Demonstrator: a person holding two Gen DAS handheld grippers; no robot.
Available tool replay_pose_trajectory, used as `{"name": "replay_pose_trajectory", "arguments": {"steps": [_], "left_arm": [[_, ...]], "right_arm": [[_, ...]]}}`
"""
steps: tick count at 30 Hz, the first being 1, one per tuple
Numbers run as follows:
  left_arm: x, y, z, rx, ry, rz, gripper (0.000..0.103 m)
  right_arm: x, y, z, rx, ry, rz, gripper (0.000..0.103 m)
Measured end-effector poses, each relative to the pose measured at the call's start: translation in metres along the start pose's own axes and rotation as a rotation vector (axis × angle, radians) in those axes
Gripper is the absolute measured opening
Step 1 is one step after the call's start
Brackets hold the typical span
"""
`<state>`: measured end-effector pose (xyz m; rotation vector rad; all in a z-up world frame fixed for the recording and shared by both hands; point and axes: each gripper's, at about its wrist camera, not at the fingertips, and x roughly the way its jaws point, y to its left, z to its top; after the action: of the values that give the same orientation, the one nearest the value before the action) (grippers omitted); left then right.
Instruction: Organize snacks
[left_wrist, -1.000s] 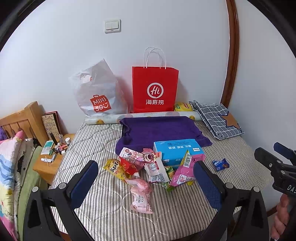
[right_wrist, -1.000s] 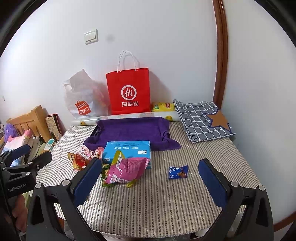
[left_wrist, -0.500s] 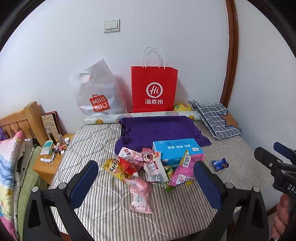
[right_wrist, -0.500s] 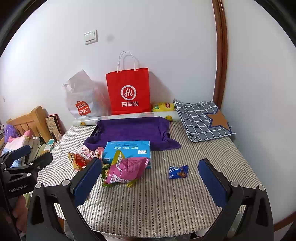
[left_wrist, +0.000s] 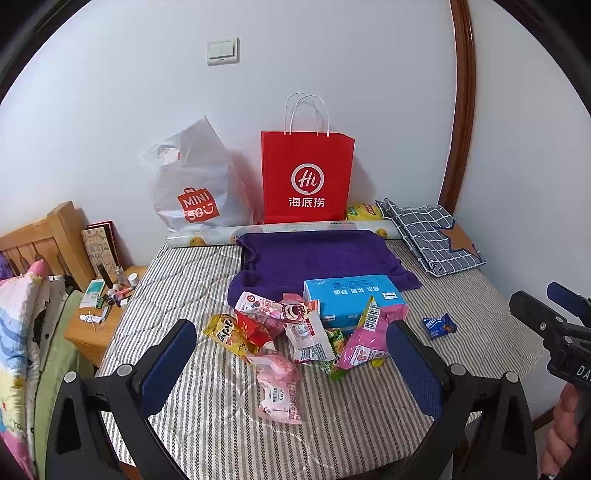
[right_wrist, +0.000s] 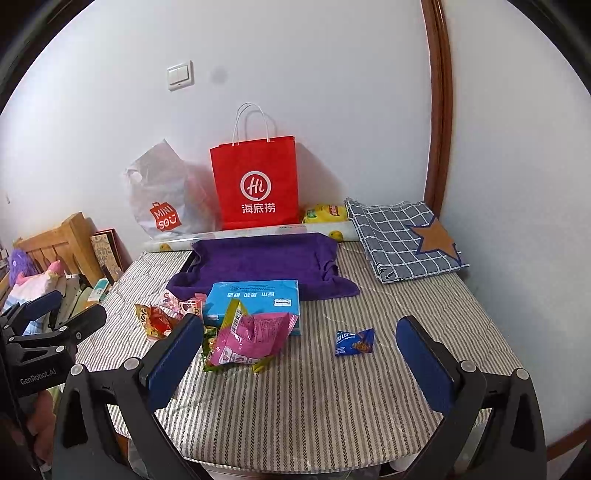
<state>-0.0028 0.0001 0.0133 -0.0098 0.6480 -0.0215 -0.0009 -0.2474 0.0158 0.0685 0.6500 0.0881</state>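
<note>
A pile of snack packets (left_wrist: 295, 332) lies on the striped mattress (left_wrist: 221, 417) in front of a light blue box (left_wrist: 351, 299). A magenta packet (right_wrist: 251, 338) leans on the box (right_wrist: 255, 299). A small blue packet (right_wrist: 352, 341) lies apart to the right; it also shows in the left wrist view (left_wrist: 439, 326). A purple towel-covered tray (left_wrist: 317, 258) sits behind. My left gripper (left_wrist: 291, 365) is open and empty above the near edge, facing the pile. My right gripper (right_wrist: 299, 362) is open and empty, facing the blue packet.
A red paper bag (left_wrist: 306, 177) and a white plastic bag (left_wrist: 192, 188) stand against the back wall. A folded checked cloth (right_wrist: 402, 240) lies at the back right. A yellow packet (right_wrist: 325, 214) sits by the red bag. A wooden nightstand (left_wrist: 96, 325) with small items stands left.
Both views have shifted very slightly. Nothing on the mattress has moved and both grippers stay open.
</note>
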Motion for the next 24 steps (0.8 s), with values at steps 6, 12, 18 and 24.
{"name": "replay_pose_trajectory", "arguments": {"steps": [6, 12, 18, 24], "left_arm": [[0.004, -0.002, -0.004, 0.004, -0.005, -0.006, 0.103], [0.024, 0.005, -0.013, -0.010, 0.023, -0.003, 0.103], [0.062, 0.017, -0.029, -0.025, 0.088, 0.003, 0.103], [0.100, 0.037, -0.041, -0.077, 0.125, 0.027, 0.103]], "right_arm": [[0.002, -0.001, -0.002, -0.002, -0.018, 0.024, 0.103], [0.018, -0.007, -0.006, -0.004, -0.023, 0.010, 0.103], [0.048, -0.028, -0.021, 0.005, -0.029, -0.034, 0.103], [0.096, -0.046, -0.036, -0.015, 0.045, -0.082, 0.102]]}}
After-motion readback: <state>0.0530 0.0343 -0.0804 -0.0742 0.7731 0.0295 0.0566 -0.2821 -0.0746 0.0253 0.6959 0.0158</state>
